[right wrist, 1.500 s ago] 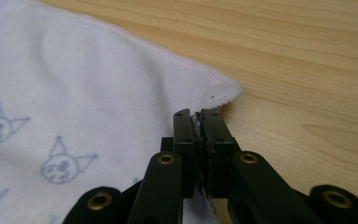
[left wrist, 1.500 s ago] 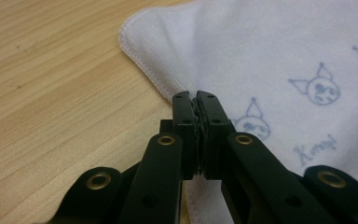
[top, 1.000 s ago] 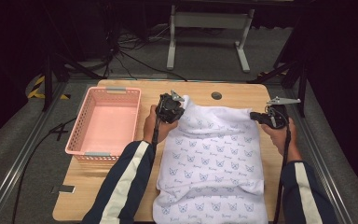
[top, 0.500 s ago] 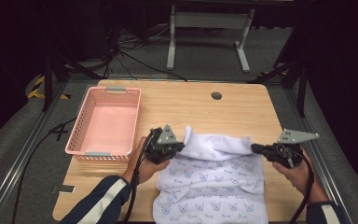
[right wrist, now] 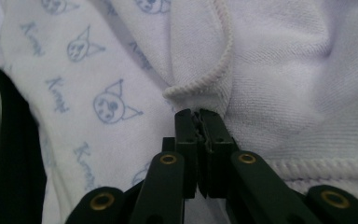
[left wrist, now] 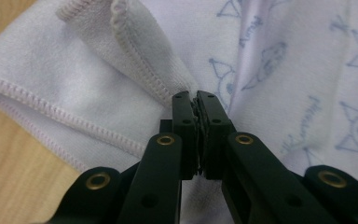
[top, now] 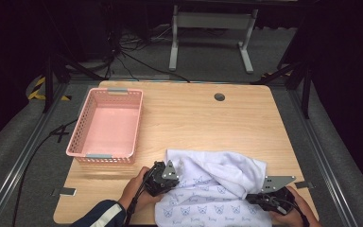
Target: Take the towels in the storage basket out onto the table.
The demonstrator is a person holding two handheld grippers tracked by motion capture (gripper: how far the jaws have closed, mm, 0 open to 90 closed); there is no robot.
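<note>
Folding a white terry towel [top: 217, 189] printed with pale blue cat-like faces, a person works at a light wooden table [top: 194, 118], holding a black two-jaw gripper in each hand. The towel lies at the near edge of the table, its far half doubled toward the person in a loose roll. The left gripper [top: 168, 182] is pinched tight on a stitched hem at the towel's left side; in the left gripper view the jaws meet on the folded hem [left wrist: 168, 84]. The right gripper [top: 260, 197] is clamped on the matching corded hem at the right; its own view shows the hem [right wrist: 200, 81] caught at the jaw tips.

To do this fold well, both hands should probably travel level and together, keeping the carried edge taut so it lands square on the near edge without wrinkles.

A pink perforated plastic basket [top: 106, 125] stands well apart at the left.

Small blue lettering repeats among the printed faces [right wrist: 109, 106]; it starts with a K, but the word is too blurred to read surely.
</note>
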